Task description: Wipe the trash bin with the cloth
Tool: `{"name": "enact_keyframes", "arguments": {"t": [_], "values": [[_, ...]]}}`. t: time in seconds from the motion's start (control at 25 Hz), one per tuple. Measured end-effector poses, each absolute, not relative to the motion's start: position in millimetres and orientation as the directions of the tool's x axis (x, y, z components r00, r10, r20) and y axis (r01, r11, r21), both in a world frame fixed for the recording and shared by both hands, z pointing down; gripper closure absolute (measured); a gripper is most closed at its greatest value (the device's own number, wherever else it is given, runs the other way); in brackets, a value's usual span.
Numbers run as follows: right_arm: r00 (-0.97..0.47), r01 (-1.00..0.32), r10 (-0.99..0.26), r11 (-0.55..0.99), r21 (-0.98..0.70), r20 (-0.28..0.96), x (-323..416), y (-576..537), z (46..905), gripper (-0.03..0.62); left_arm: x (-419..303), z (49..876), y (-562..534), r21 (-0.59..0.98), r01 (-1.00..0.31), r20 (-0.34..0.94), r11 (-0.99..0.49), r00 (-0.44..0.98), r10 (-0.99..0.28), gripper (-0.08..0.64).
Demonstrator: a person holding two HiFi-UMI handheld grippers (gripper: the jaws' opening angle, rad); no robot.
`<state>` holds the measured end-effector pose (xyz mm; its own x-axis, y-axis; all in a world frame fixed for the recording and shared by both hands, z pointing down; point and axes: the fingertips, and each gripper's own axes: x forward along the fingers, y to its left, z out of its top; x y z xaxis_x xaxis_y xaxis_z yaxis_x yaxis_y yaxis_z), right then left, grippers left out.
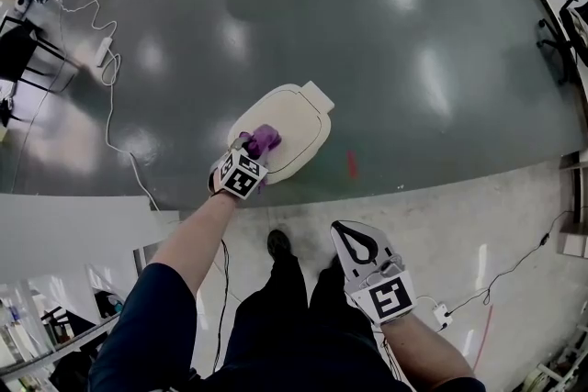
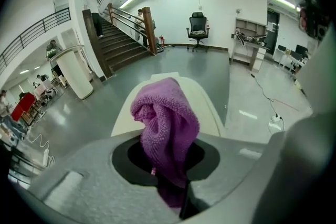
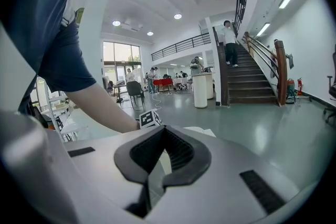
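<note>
Left gripper (image 1: pixel 250 151) held purple cloth (image 1: pixel 265 140) on cream trash bin (image 1: pixel 292 126), which stood on grey floor (image 1: pixel 413 32).
Bin lid's long axis ran near-left to far-right, tab end pointing away. Left jaws clamped the cloth, its lower end hidden between them; bin body hidden under lid. Right gripper (image 1: pixel 355 239) hung beside the person's legs, jaws together, empty. White cable (image 1: pixel 108 119) lay left of bin, well apart.
</note>
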<state>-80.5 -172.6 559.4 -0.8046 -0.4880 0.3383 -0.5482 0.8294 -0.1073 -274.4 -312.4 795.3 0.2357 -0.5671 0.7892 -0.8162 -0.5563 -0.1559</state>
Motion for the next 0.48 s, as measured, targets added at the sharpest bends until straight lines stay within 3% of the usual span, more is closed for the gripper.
{"name": "enact_keyframes", "arguments": {"t": [0.48], "values": [[-0.823,-0.523,-0.466,0.845,-0.113,0.325,-116.5,-185.9,558.8,0.581,-364.1,801.6,-327.0,-0.198,-0.878,0.804,-0.437,0.11,-0.585,0.492]]}}
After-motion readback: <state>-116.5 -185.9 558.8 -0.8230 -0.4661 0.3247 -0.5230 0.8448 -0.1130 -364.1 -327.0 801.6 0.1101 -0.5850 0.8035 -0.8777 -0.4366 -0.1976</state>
